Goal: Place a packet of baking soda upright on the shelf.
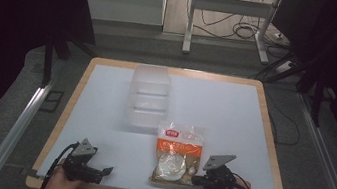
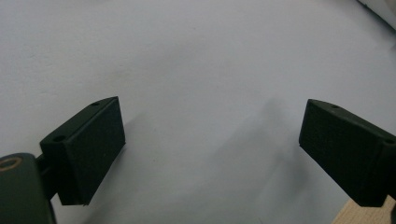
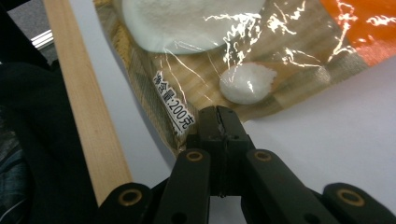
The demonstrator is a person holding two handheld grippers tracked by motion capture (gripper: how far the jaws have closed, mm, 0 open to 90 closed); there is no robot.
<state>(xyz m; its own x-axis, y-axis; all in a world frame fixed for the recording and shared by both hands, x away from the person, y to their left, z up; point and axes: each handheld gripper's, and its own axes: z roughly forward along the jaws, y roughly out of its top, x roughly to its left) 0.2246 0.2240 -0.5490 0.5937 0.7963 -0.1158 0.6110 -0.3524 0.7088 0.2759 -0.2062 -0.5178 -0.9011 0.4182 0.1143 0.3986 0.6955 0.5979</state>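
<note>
A food packet lies flat on the near right of the white surface, just near of a stack of clear plastic tubs. The right gripper is seen with its fingers clenched together at the packet's near edge; whether film is pinched between them cannot be told. The left gripper is held at the near left, well apart from the packet, fingers released and spread over bare surface.

Packet judged light, soft and crinkly, its film glossy and likely slippery; white contents may shift or crush. The flat sealed edge is judged the safest hold.

Printed label and the white lumps under the film are resolved in the right gripper view; the overall layout is given by the high view.
</note>
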